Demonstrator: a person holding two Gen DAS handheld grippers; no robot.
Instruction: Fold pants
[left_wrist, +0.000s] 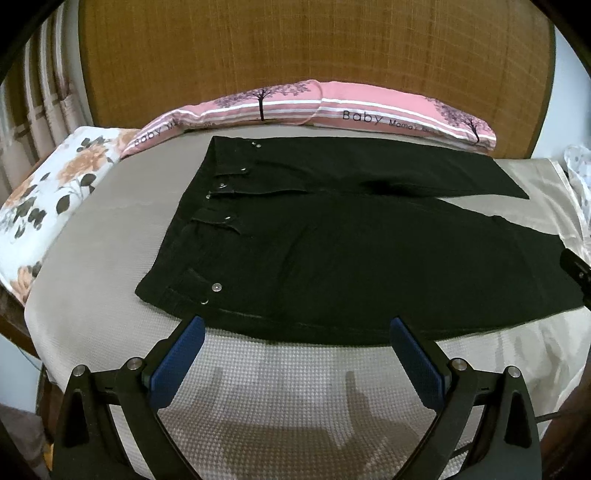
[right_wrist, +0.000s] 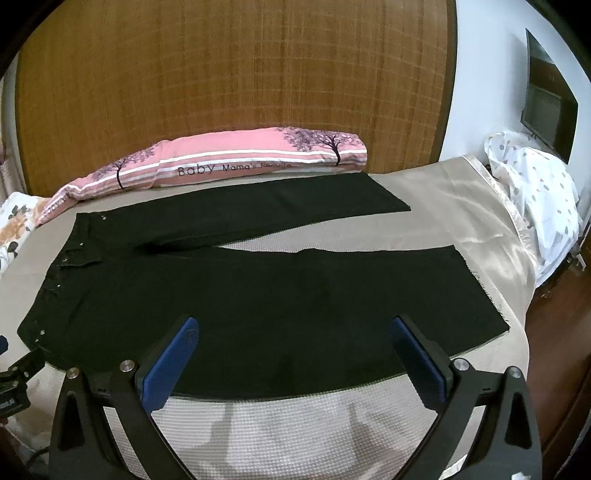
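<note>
Both grippers are spread wide with nothing between their blue pads. I hold my left gripper at the near edge of the bed, its fingertips just short of the black pants, close to the near corner of the waistband. My right gripper hangs farther along the same near edge, its fingertips over the near pant leg around the knee stretch.

The pants lie flat and unfolded on the beige cover, waistband toward the left edge of the bed and the two legs running toward the right edge, splayed apart in a narrow V so a wedge of cover shows between them. The far leg runs just beside a pink pillow that lies along the far edge against the wooden headboard. A floral pillow sits at the far left corner, well apart from the pants. The hem of the near leg ends near the right edge.
</note>
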